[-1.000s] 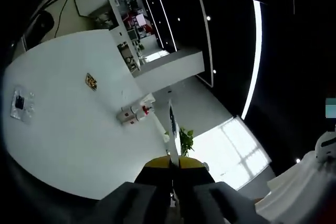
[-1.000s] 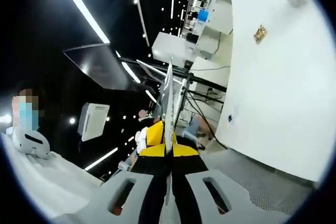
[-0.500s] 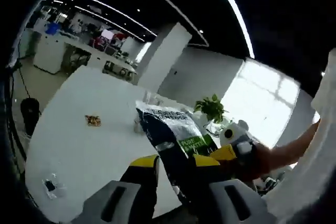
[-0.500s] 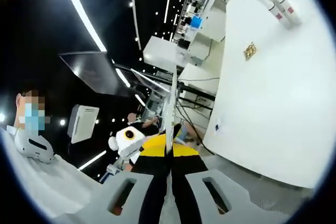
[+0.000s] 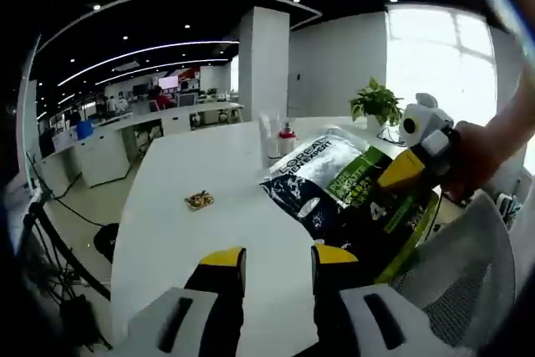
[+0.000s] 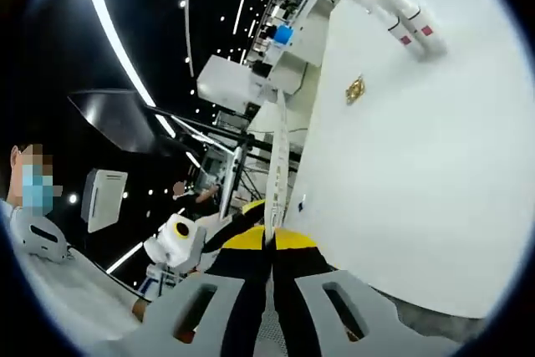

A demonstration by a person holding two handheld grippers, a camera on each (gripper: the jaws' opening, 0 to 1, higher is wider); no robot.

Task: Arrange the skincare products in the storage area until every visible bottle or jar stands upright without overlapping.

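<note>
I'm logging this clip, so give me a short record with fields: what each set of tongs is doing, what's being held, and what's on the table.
left tongs: open, jaws apart, nothing between them
right tongs: shut on the dark flat printed pouch with green label, seen edge-on in the right gripper view
pouch position: held in the air above the white table
on table: cluster of white bottles with red caps near the far edge; small gold-and-dark object lying alone
</note>
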